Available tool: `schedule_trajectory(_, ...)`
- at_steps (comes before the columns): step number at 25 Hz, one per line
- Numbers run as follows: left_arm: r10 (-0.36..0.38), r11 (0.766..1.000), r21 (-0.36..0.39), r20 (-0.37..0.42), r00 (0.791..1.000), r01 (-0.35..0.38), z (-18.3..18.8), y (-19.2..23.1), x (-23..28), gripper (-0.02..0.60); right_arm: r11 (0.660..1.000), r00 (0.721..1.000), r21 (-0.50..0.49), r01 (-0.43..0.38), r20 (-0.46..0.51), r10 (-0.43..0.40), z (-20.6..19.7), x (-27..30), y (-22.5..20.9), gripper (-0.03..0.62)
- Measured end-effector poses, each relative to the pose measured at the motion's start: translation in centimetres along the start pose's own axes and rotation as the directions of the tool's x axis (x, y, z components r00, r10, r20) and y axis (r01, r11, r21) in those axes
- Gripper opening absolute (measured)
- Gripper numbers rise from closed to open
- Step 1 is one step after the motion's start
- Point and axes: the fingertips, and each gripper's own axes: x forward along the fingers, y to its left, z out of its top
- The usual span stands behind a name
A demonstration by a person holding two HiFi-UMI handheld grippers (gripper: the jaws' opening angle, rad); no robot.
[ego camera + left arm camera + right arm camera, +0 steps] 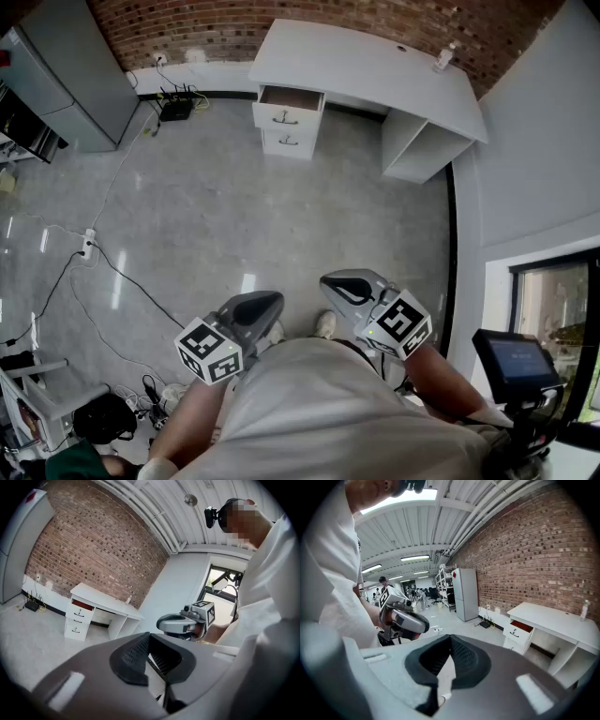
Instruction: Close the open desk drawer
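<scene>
A white desk [375,66] stands against the brick wall, far across the floor from me. Its top drawer [289,106] is pulled out part way, showing a reddish inside; the lower drawer [288,141] is flush. The same open drawer shows small in the left gripper view [80,605] and in the right gripper view [520,627]. My left gripper [267,302] and right gripper [336,286] are held close to my body, side by side, both shut on nothing. In their own views the left gripper [149,637] and right gripper [451,639] have their black pads meeting at the tip.
A grey cabinet [66,75] stands at the far left. Cables and a power strip [89,244] trail over the left floor, with a black box [175,108] by the wall. A bottle [442,58] is on the desk. A screen on a stand [514,361] is at my right.
</scene>
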Motion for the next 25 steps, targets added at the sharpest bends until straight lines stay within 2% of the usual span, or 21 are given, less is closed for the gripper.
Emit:
schedule_trajectory(8, -0.005, 1.0, -0.01, -0.019, 1.0, 0.004, 0.4, 2.1, -1.8, 0.002, 1.0, 1.0, 0.004, 0.012, -0.006, -0.012, 1.5, 2.3, 0.0, 0.002)
schedule_trajectory(12, -0.014, 1.0, -0.02, -0.037, 0.999, 0.013, 0.1, 2.6, -1.5, 0.002, 1.0, 1.0, 0.017, 0.017, -0.008, -0.017, 1.5, 2.4, -0.1, 0.002)
schedule_trajectory(17, -0.031, 0.999, -0.025, -0.03, 0.999, 0.03, 0.1, 3.0, -0.3, 0.002, 0.999, 0.999, -0.016, 0.041, 0.004, -0.041, 2.1, 2.3, -1.0, 0.003)
schedule_trajectory(19, -0.014, 1.0, -0.027, -0.031, 0.999, 0.013, 0.6, 3.9, 1.5, 0.002, 1.0, 1.0, -0.021, 0.021, 0.014, -0.021, 2.0, 2.5, -3.2, 0.003)
schedule_trajectory(25, 0.059, 0.996, -0.07, -0.019, 0.998, -0.06, 4.4, 8.7, 10.4, 0.002, 0.998, 0.998, -0.047, -0.039, 0.051, 0.041, 3.2, 3.0, -14.3, 0.019)
